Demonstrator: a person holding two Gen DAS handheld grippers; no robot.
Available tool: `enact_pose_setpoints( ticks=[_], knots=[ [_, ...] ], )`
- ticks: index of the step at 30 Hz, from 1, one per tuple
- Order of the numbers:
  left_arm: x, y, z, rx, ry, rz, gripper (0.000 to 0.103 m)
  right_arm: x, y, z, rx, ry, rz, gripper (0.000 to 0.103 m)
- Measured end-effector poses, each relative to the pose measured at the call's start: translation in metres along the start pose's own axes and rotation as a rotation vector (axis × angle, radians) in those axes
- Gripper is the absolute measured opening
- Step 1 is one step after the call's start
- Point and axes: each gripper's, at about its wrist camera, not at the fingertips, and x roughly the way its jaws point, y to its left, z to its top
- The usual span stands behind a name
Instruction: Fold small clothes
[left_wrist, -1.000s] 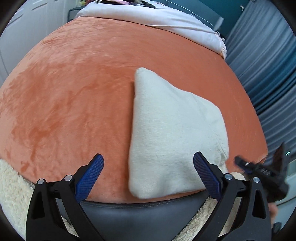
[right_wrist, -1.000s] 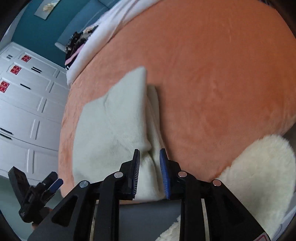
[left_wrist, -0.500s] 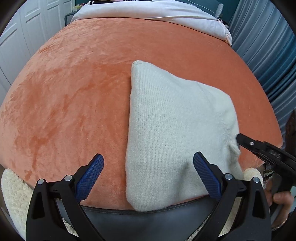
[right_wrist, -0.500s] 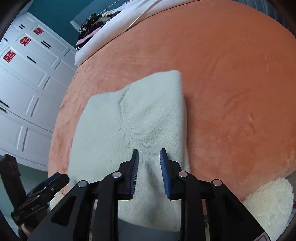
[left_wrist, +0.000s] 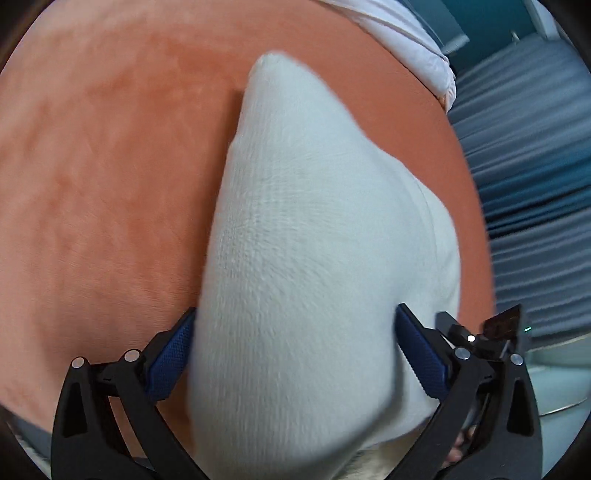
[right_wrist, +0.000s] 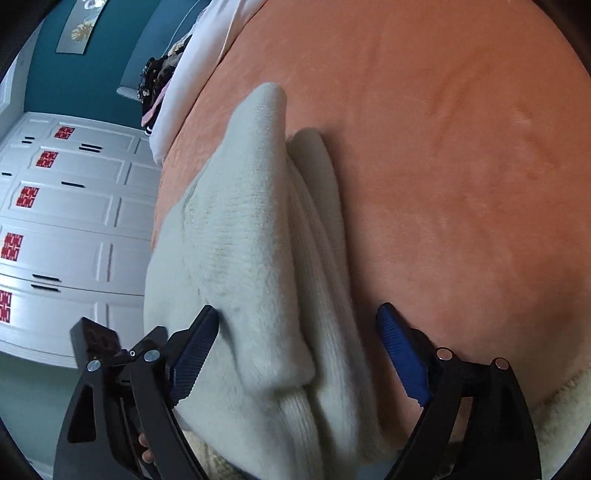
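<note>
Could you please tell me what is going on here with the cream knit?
A person is folding a cream knitted garment on an orange plush blanket. Both jaws stand wide open around its near end: the left hand-held gripper and the right hand-held gripper straddle it, gripping nothing. One layer lies doubled over another.

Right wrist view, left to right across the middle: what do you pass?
White cabinets → cream knit garment → orange blanket.
</note>
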Motion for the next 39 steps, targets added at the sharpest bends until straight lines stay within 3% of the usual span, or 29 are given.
enact_pose_setpoints(
  ticks=[1,3,4,5,6,9,12,15,16,18,19,20,21,22,23,24,28,30,31,33,35,39],
  knots=[
    [0.003,0.002,0.003,-0.029,0.022,-0.031,0.096,0.006,0.005,0.003,-0.002,-0.004,0.022,0.085],
    [0.000,-0.008,0.008,0.001,0.034,-0.009,0.085,0.019,0.022,0.008,-0.028,0.028,0.014,0.062],
    [-0.007,-0.014,0.009,0.020,0.028,-0.017,0.072,0.021,0.034,0.010,-0.058,0.041,-0.015,0.042],
    [-0.017,-0.020,0.011,0.038,0.020,-0.040,0.061,0.017,0.047,0.011,-0.092,0.035,-0.018,0.037],
    [-0.028,-0.024,0.012,0.049,0.010,-0.063,0.059,0.009,0.063,0.010,-0.131,0.023,-0.008,0.036],
    [-0.086,-0.044,0.019,0.099,-0.049,-0.140,0.058,-0.027,0.127,0.001,-0.267,-0.040,0.010,0.036],
    [-0.146,-0.061,0.026,0.188,-0.129,-0.164,0.061,-0.061,0.190,-0.013,-0.403,-0.113,0.044,0.036],
    [-0.174,-0.055,0.038,0.199,-0.181,-0.118,0.086,-0.056,0.217,-0.019,-0.422,-0.130,0.079,0.047],
    [-0.170,-0.047,0.041,0.204,-0.188,-0.094,0.097,-0.044,0.218,-0.015,-0.418,-0.130,0.062,0.056],
    [-0.147,-0.022,0.049,0.193,-0.172,0.036,0.096,-0.016,0.205,-0.010,-0.402,-0.145,-0.024,0.060],
    [-0.132,-0.007,0.051,0.173,-0.164,0.132,0.095,-0.002,0.195,-0.009,-0.390,-0.153,-0.107,0.061],
    [-0.128,0.006,0.050,0.143,-0.168,0.176,0.088,0.007,0.185,-0.011,-0.356,-0.145,-0.187,0.056],
    [-0.127,0.017,0.045,0.116,-0.167,0.185,0.087,0.010,0.182,-0.015,-0.326,-0.126,-0.196,0.049],
    [-0.133,0.025,0.039,0.093,-0.178,0.150,0.087,0.009,0.180,-0.022,-0.312,-0.103,-0.142,0.037],
    [-0.139,0.029,0.032,0.084,-0.202,0.125,0.087,0.006,0.183,-0.032,-0.332,-0.083,-0.099,0.034],
    [-0.145,0.031,0.026,0.088,-0.222,0.133,0.087,0.004,0.190,-0.041,-0.374,-0.083,-0.111,0.033],
    [-0.129,0.031,0.023,0.143,-0.244,0.272,0.087,0.031,0.208,-0.064,-0.567,-0.046,-0.252,0.028],
    [-0.105,0.040,0.027,0.178,-0.185,0.373,0.088,0.075,0.183,-0.059,-0.574,0.056,-0.382,0.023],
    [-0.094,0.047,0.026,0.196,-0.152,0.379,0.088,0.090,0.165,-0.059,-0.555,0.108,-0.405,0.022],
    [-0.091,0.055,0.023,0.172,-0.126,0.389,0.087,0.086,0.160,-0.054,-0.505,0.077,-0.365,0.022],
    [-0.103,0.047,0.017,0.182,-0.147,0.407,0.084,0.068,0.167,-0.054,-0.473,0.067,-0.353,0.024],
    [-0.129,0.016,-0.002,0.264,-0.239,0.484,0.088,0.018,0.189,-0.073,-0.466,-0.084,-0.369,0.047]
  ],
)
